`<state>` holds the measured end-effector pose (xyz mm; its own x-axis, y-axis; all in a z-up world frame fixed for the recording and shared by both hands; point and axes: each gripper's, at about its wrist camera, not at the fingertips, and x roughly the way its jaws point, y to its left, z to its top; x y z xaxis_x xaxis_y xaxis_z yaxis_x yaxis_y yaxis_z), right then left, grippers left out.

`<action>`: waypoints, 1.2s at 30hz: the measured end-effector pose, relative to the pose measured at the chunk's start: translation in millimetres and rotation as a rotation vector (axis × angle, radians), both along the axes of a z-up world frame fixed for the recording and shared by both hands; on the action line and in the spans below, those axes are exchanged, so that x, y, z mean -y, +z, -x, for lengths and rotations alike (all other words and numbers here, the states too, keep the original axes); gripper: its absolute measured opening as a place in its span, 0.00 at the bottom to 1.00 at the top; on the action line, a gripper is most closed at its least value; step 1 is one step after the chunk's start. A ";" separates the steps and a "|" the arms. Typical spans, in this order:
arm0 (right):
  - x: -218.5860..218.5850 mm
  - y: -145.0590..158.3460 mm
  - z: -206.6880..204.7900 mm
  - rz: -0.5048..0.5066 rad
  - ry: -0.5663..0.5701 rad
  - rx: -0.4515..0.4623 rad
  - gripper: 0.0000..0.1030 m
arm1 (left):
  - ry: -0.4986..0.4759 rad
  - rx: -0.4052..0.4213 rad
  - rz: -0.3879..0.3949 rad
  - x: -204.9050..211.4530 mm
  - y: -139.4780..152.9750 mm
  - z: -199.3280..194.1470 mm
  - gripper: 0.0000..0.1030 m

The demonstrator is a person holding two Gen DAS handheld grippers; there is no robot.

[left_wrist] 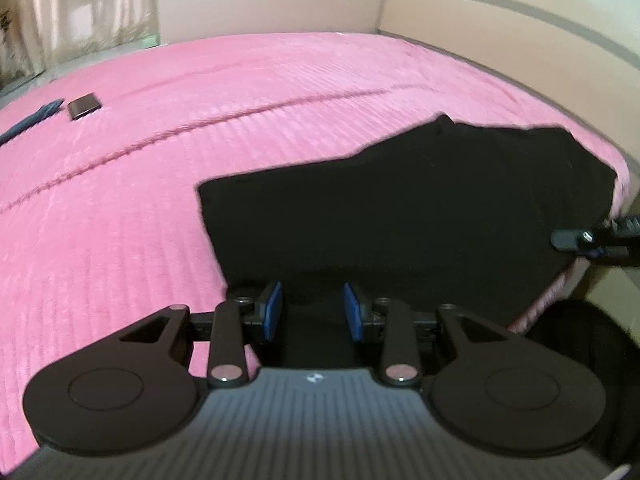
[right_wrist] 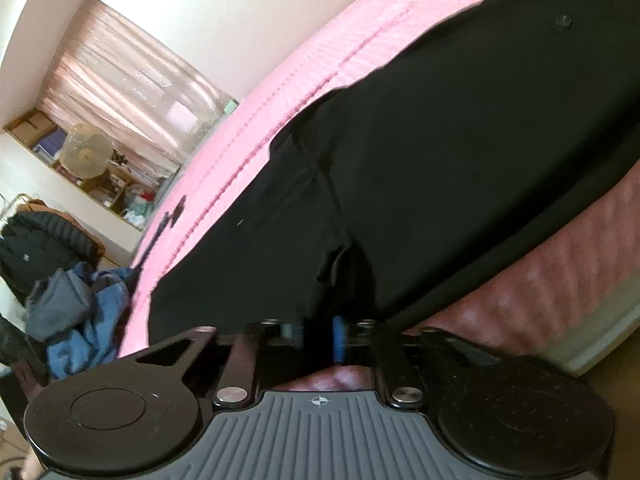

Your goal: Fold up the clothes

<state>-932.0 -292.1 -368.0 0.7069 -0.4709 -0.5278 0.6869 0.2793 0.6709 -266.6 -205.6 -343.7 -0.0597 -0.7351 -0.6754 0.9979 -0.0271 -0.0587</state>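
We take the black garment (left_wrist: 400, 216) as our landmark: it lies spread on the pink bedspread (left_wrist: 160, 184), towards the near right corner of the bed. Far off to its left sit a small dark flat object (left_wrist: 83, 105) and a dark blue strip (left_wrist: 32, 119) beside it.

Our left gripper (left_wrist: 313, 310) is at the garment's near edge, its blue pads (left_wrist: 273, 308) well apart with nothing between them. To do this step well, we judge we should lower it until the pads straddle the hem, then close on the full thickness of cloth, not just one layer.

Our right gripper (right_wrist: 316, 336) is at the garment's near right edge by the bed's side; its pads look nearly together, with dark cloth seemingly pinched, though blur leaves us unsure.

The garment (right_wrist: 440, 152) is plain black and partly folded, with an uneven stepped far edge, a visible seam and a small button (right_wrist: 563, 23).
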 end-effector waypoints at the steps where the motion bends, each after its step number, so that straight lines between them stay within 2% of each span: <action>1: -2.0 4.9 3.9 0.029 -0.014 -0.022 0.35 | 0.002 -0.006 -0.002 4.2 1.3 -4.5 0.28; 3: -7.4 17.8 13.2 0.097 -0.060 -0.078 0.54 | 0.007 -0.017 -0.005 12.5 3.8 -13.5 0.28; 6: -14.5 38.5 13.1 0.208 -0.082 -0.150 0.55 | 0.007 -0.033 -0.038 23.7 2.3 -22.3 0.28; 8: -16.9 53.0 -3.5 0.287 -0.014 -0.180 0.55 | 0.006 -0.031 -0.051 19.4 3.0 -21.2 0.28; 11: -12.9 69.7 -49.3 0.375 0.184 -0.194 0.55 | 0.029 -0.023 -0.069 0.9 -0.3 -20.4 0.28; 13: -8.8 75.7 -89.6 0.426 0.338 -0.206 0.55 | 0.059 -0.066 -0.078 -12.2 -6.8 -22.4 0.28; 16: -3.5 76.6 -158.6 0.447 0.595 -0.242 0.55 | 0.107 -0.141 -0.070 -28.2 -15.1 -26.0 0.28; 19: -5.8 71.2 -227.6 0.538 0.795 -0.319 0.55 | 0.146 -0.203 -0.053 -34.7 -19.9 -28.5 0.26; 21: -6.5 65.1 -269.4 0.591 0.901 -0.368 0.55 | 0.151 -0.214 -0.039 -37.9 -21.9 -26.8 0.25; 26: 3.0 51.1 -335.8 0.593 1.105 -0.461 0.55 | 0.161 -0.250 -0.004 -45.4 -26.3 -29.3 0.18; 27: 5.3 43.0 -346.8 0.573 1.131 -0.486 0.50 | 0.165 -0.257 -0.001 -46.5 -27.0 -29.5 0.18; 29: 9.3 30.9 -369.5 0.539 1.172 -0.524 0.20 | 0.171 -0.264 0.009 -47.7 -27.7 -30.0 0.16; 30: 13.3 28.2 -372.4 0.524 1.167 -0.519 0.16 | 0.174 -0.271 0.013 -47.9 -28.4 -30.7 0.16; 32: 28.7 25.7 -376.8 0.446 1.125 -0.471 0.15 | 0.175 -0.283 0.016 -49.3 -29.9 -32.1 0.16; 33: 35.9 23.7 -377.9 0.411 1.095 -0.445 0.03 | 0.173 -0.288 0.016 -50.4 -30.5 -32.7 0.16; 36: 54.8 22.0 -370.3 0.456 0.899 -0.506 0.00 | 0.168 -0.304 0.016 -53.9 -31.5 -34.7 0.15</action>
